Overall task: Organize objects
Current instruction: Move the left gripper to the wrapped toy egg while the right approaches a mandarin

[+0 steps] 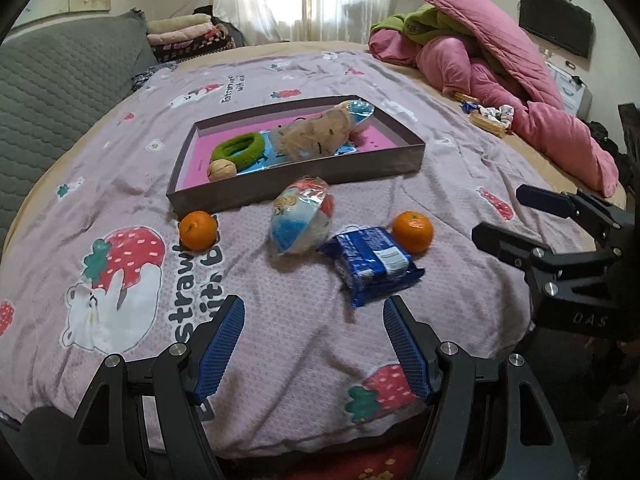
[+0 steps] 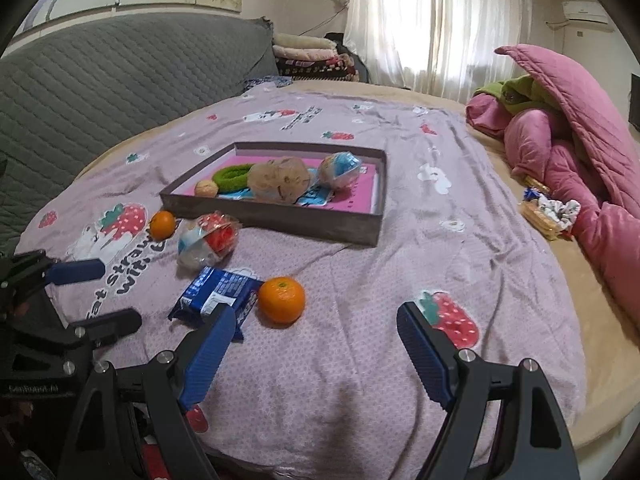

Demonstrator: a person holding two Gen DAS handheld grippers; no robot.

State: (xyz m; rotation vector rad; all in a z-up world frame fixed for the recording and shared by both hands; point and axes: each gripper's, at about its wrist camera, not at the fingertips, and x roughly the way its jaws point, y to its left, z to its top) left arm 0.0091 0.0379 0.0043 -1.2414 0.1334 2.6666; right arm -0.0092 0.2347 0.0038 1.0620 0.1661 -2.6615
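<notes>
A shallow brown box (image 1: 404, 160) (image 2: 280, 220) with a pink floor lies on the bed, holding a green ring (image 1: 240, 148), a walnut (image 1: 221, 169), a wrapped bun (image 1: 316, 134) and a wrapped ball (image 2: 342, 168). In front of it lie two oranges (image 1: 197, 230) (image 1: 413, 231), another wrapped ball (image 1: 302, 220) (image 2: 208, 242) and a blue snack packet (image 1: 372, 266) (image 2: 218, 294). My left gripper (image 1: 314, 310) hovers open just short of the packet, nothing between its fingers. My right gripper (image 2: 316, 318) is open above the sheet, the near orange (image 2: 281, 299) just ahead of its left finger.
The lilac strawberry-print sheet (image 1: 304, 352) covers the bed. A pink quilt heap (image 1: 500, 80) lies at the far right, with biscuit packets (image 1: 486, 120) beside it. A grey quilted headboard (image 2: 100, 80) rises on the left. Folded blankets (image 2: 308, 54) are stacked by the curtain.
</notes>
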